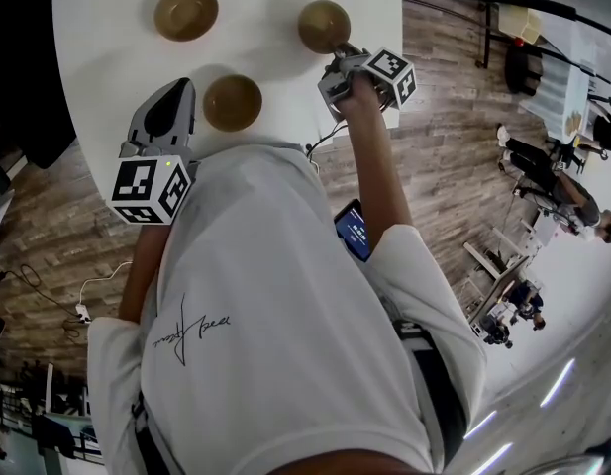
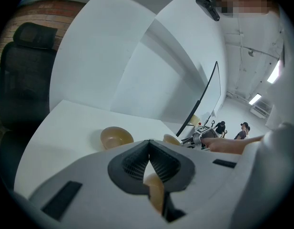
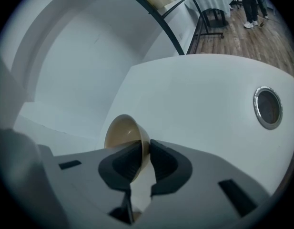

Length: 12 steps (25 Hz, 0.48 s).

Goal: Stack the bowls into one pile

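The right gripper is closed on the rim of one bowl: one pad is inside the wall and the other is outside. This held bowl lies beyond the near bowl and to its right, on the white table. A bowl is round, so it has no long axis; what matters is where its mouth points. In the right gripper view the mouth seems tilted to the left, not straight up. I cannot tell if its base touches the table.

The far bowl stands beyond the near bowl and a little to its left, mouth up.

The left gripper is just to the left of the near bowl, with its jaws together and nothing between them. It is the closer hand to that bowl.

I judge that the next move goes leftward from the right gripper, to either free bowl. The held bowl should be level and mouth up before it goes in.
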Motion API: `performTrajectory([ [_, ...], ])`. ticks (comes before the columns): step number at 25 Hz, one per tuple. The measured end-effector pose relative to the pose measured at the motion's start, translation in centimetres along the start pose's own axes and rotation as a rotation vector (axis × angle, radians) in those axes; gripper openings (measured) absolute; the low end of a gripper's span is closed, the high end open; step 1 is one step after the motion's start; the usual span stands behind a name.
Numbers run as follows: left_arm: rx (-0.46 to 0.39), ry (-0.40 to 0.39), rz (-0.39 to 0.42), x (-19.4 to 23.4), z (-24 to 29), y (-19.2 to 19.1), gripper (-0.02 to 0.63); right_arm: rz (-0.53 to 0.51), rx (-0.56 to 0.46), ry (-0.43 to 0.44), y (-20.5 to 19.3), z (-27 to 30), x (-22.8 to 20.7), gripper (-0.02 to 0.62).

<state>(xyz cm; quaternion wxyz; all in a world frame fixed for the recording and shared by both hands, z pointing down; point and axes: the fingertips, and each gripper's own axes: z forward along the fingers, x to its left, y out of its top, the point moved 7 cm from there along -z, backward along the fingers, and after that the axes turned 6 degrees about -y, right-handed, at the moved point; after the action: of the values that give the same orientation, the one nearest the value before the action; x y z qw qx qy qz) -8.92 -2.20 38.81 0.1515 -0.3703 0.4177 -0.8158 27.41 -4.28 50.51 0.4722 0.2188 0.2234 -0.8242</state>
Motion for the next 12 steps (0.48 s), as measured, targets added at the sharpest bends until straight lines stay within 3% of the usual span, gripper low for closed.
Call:
performTrajectory([
  [12,-0.031,-0.001,-0.015,0.4,-0.3,0.2,0.000,-0.007,0.025,0.018,-1.2,-0.3,0.9,0.049],
])
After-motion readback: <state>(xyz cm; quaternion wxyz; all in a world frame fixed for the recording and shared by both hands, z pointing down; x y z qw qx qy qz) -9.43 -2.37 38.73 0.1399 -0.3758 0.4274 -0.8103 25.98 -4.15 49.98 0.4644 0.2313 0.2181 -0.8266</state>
